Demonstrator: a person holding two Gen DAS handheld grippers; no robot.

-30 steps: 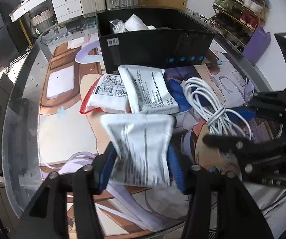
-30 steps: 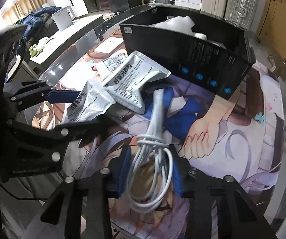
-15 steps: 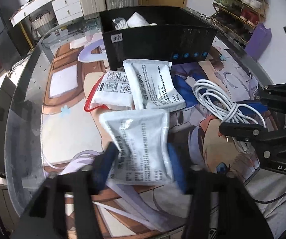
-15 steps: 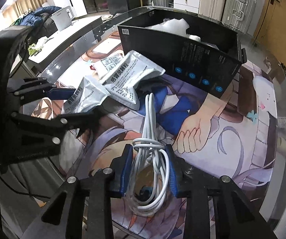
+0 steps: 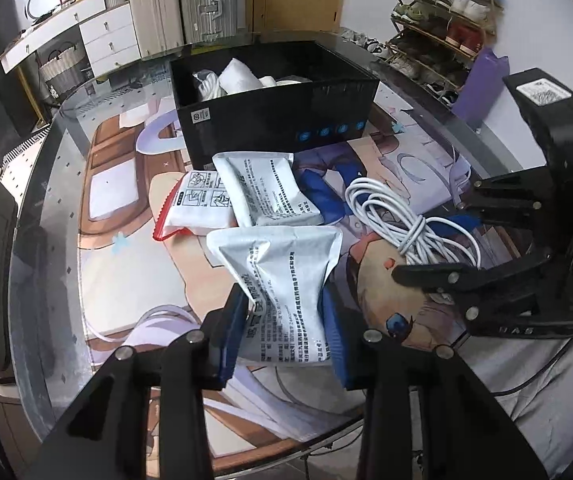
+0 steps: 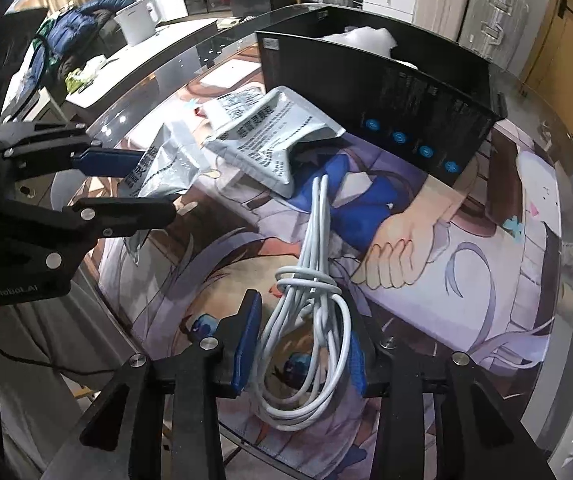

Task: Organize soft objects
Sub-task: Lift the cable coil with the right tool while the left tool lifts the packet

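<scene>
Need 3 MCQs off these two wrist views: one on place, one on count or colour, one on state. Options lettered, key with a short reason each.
1. Where does the black box stand?
A. Beyond the pouches, at the far side of the mat
B. Between the two grippers
C. On the floor

2. How many pouches lie on the mat apart from the one in the left gripper?
A. None
B. Two
C. Five

3. What is between the fingers of the right gripper?
A. Nothing
B. A red-edged pouch
C. The white cable bundle

Key:
1 A: the box sits behind the red-edged pouch and the grey pouch.
2 B: only those two lie flat; the held pouch is pinched between the left fingers.
3 C: the right wrist view shows the cable loops squeezed between the blue pads.
</scene>
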